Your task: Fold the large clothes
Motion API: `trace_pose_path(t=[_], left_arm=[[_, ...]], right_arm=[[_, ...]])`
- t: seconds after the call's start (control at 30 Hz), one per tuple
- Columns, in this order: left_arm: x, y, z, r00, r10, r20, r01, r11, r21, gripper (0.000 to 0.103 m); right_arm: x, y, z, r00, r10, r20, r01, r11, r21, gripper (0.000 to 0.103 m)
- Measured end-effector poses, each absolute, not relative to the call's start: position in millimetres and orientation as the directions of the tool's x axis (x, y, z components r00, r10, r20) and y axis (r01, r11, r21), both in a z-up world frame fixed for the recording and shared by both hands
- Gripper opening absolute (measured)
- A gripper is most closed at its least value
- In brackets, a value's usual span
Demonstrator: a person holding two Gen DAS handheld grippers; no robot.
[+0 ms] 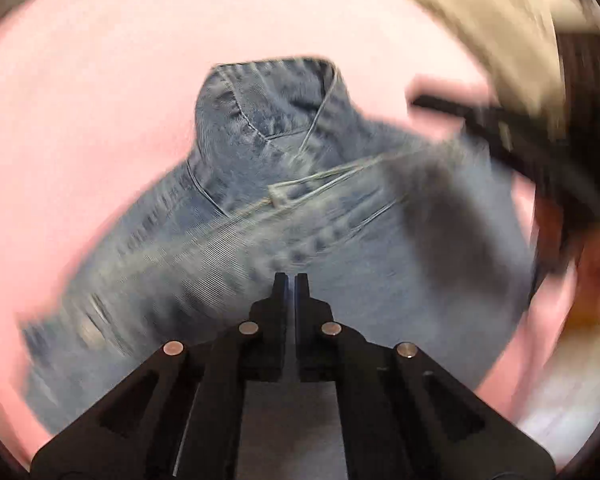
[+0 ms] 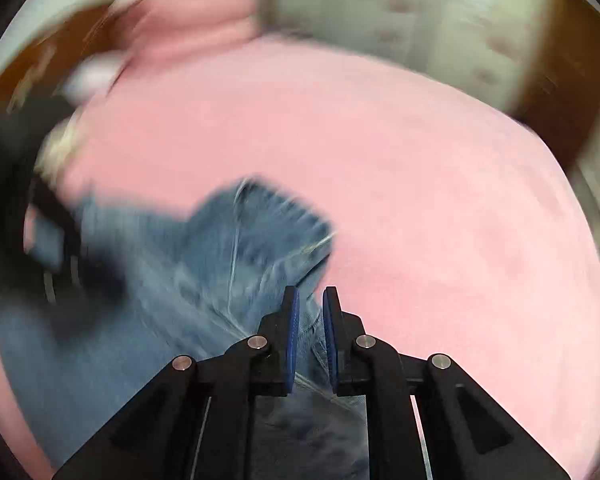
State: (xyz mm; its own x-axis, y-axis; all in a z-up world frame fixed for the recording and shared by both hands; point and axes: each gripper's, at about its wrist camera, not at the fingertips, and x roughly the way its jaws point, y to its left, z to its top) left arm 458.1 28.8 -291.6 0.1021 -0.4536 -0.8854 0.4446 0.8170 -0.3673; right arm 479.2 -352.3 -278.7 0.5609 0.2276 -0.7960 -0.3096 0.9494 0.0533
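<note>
1. Blue jeans (image 1: pixel 300 208) lie crumpled on a pink bedsheet (image 1: pixel 100 120), everything pretty blurry.
2. Left gripper (image 1: pixel 291 280) fingers are pressed together right over the denim.
3. Right gripper (image 2: pixel 311 300) fingers stand slightly apart, with denim showing between them.
4. A floral pillow (image 2: pixel 400 20) sits beyond the sheet.

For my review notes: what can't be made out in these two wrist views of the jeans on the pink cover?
- Left wrist view: the jeans' near end is cut off behind the left tool.
- Left wrist view: the right tool is a dark motion smear at the right edge.
- Right wrist view: motion blur hides whether the right tool pinches denim.
- Right wrist view: background beyond the pink cover is blurred.
</note>
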Motion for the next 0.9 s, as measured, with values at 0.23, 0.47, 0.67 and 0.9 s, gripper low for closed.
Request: trace_pose_path(t=[0.23,0.47,0.67,0.9], left_arm=[[415,2,-324,0.081,-0.464,-0.882,0.178,0.878,-0.445,0.000],[421,23,-323,0.203,-0.288,-0.936,0.123,0.956,-0.267,0.000],[440,107,-321,0.269,-0.202,-0.942,-0.090,0.968,-0.234,0.000],[423,182,-316,0.304,0.099,-0.948,-0.314,0.950,-0.002,0.000]], right_arm=[[406,-334,-342,0.339,0.466,-0.817,-0.067,0.879,0.473,0.010],[405,-354,-362,0.384,0.435,-0.814,-0.033,0.888,0.459,0.001],[401,-450,-353,0.465,0.228,-0.856,0.063,0.955,0.289,0.000],[362,-525,-334,0.475,-0.105,-0.874,0.314,0.948,0.057,0.000]])
